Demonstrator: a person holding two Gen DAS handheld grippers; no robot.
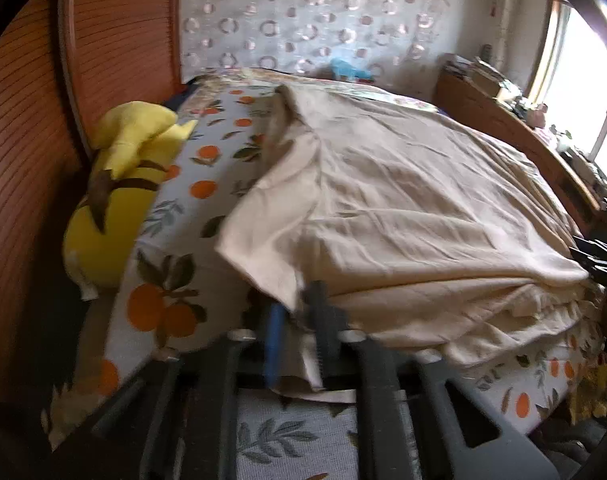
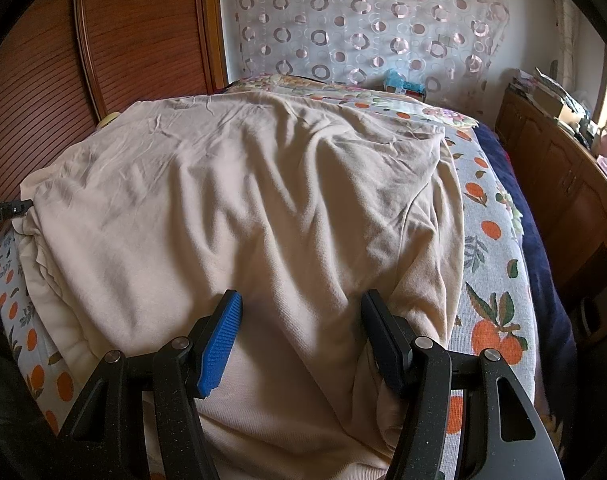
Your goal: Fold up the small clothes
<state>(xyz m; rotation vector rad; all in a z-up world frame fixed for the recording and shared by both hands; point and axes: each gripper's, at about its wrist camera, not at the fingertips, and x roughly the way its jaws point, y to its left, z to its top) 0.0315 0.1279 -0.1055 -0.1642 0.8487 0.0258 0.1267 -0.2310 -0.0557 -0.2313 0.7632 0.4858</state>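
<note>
A cream garment (image 1: 403,200) lies spread and wrinkled on the bed, its near layers stacked in folds. In the left wrist view my left gripper (image 1: 297,316) is shut on the garment's near left edge, and a flap of cream cloth hangs down between the blue pad (image 1: 273,344) and the black finger. In the right wrist view the same garment (image 2: 243,200) fills the middle. My right gripper (image 2: 301,300) stands open over its near part, with the blue pad (image 2: 219,344) on the left, the black finger on the right, and flat cloth under the gap.
The bed carries an orange-print sheet (image 1: 171,292). A yellow plush toy (image 1: 115,184) lies along its left side against a wooden slatted wardrobe (image 1: 31,128). A wooden cabinet (image 2: 563,184) with clutter stands on the right below a window. A blue object (image 2: 399,80) sits at the far wall.
</note>
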